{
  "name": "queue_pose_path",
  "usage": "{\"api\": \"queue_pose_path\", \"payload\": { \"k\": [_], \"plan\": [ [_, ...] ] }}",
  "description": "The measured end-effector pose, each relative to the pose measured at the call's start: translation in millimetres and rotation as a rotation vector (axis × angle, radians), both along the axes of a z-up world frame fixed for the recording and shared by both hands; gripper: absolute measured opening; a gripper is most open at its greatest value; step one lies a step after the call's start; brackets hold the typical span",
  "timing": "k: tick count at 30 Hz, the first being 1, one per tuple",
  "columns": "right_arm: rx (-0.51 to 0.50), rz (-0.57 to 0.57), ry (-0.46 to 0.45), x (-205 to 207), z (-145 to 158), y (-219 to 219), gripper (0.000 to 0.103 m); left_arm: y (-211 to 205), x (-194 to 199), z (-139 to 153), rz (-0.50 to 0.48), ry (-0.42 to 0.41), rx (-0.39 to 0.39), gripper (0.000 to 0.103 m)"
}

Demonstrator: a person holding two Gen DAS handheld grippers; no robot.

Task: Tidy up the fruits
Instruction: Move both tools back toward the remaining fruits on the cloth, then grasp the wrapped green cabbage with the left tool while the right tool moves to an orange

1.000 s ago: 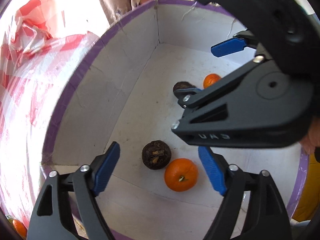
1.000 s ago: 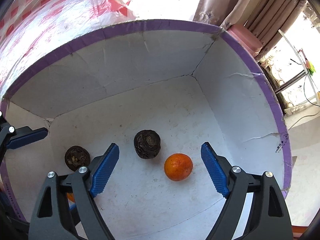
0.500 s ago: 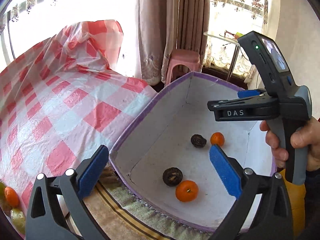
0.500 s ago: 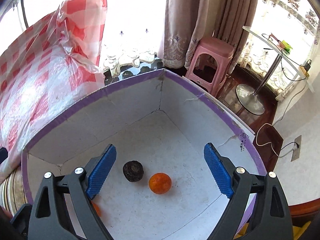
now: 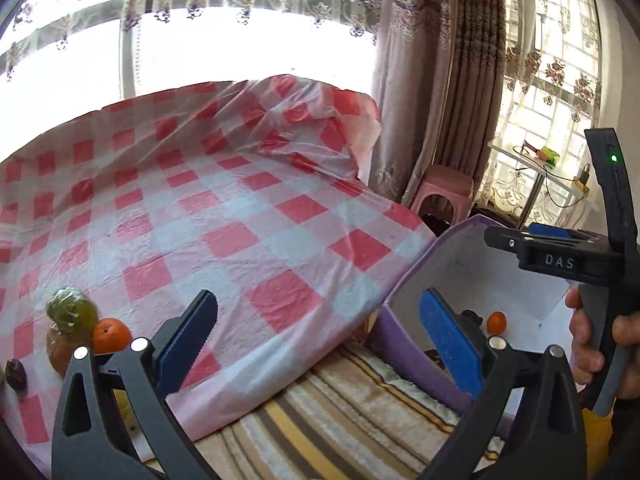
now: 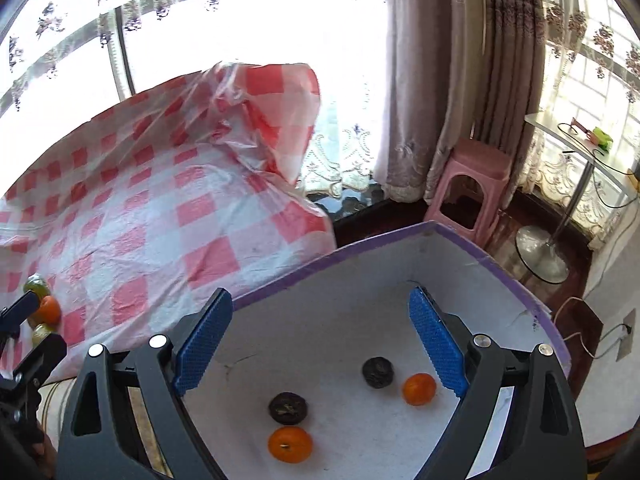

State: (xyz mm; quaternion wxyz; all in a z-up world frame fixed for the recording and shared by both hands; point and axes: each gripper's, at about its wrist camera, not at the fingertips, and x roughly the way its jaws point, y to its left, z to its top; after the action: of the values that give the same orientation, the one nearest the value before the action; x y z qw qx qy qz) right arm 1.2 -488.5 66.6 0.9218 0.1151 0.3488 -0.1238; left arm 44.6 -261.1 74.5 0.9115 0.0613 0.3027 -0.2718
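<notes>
Two fruits, an orange (image 5: 111,335) and a green one (image 5: 72,312), lie on the checked tabletop (image 5: 248,240) left of the wide-open, empty left hand-held gripper (image 5: 316,344), while the right hand-held gripper (image 6: 320,348), equally wide and empty, hangs above the box (image 6: 360,276) holding two oranges (image 6: 289,444) and two dark fruits (image 6: 288,408).

I read only one marking: white letters "DAS" on the black side of my right gripper (image 5: 560,254), seen from my left wrist. A small print on the box (image 6: 534,322) wall stays illegible.
</notes>
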Motion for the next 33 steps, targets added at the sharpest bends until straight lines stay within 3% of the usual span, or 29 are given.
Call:
{"api": "queue_pose_path", "payload": {
  "k": [7,13,17,20,27,33],
  "plan": [
    [-0.014,0.202,0.04,19,-13,83,0.087,91,7,2,0.205,0.003,-0.024,0.101],
    [0.012,0.322,0.053,27,-24,135,0.087,173,14,2,0.405,0.023,-0.092,0.101],
    [0.011,0.364,0.049,32,-26,164,0.087,221,18,1,0.542,0.024,-0.1,0.101],
    [0.01,0.4,0.047,38,-27,183,0.087,253,21,-2,0.645,0.018,-0.058,0.101],
    [0.006,0.45,0.028,52,-27,212,0.087,318,26,-10,0.79,0.045,-0.055,0.101],
    [-0.006,0.474,0.014,65,-25,230,0.087,353,32,-19,0.848,0.087,-0.069,0.101]
  ]
}}
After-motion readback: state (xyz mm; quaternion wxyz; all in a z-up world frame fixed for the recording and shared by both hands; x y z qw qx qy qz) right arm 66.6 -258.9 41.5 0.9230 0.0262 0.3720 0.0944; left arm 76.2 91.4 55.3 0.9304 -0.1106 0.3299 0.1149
